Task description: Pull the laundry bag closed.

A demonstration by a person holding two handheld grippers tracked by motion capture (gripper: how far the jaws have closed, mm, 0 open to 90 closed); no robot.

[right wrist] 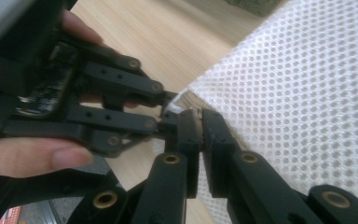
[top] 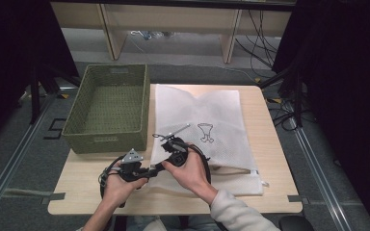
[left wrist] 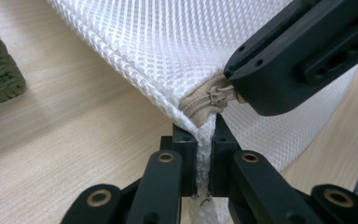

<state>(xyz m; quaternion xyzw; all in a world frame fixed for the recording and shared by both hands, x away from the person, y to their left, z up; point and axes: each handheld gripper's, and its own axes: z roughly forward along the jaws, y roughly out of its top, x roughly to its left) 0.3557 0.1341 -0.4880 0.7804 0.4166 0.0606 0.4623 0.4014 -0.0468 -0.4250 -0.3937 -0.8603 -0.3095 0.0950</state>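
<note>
Pale wooden table (top: 270, 159) is carrying the mesh bag (top: 207, 120) beside a basket (top: 107, 108); left gripper (left wrist: 204, 140) is pinching its zipper corner; right gripper (right wrist: 200, 122) is clamping the zipper pull (left wrist: 221, 94); keep left anchoring, pulling straight along the seam.

White mesh laundry bag (top: 207, 120) lay flat on table beside basket, small printed figure on top, beige zipper (left wrist: 209, 100) corner at near edge pinched, slightly lifted

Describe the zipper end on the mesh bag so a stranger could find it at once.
On the wooden table, right of the green woven basket, lies a white mesh bag. At its near left corner, between both grippers, sits the zipper end: beige tape, unlike the white netting.
</note>
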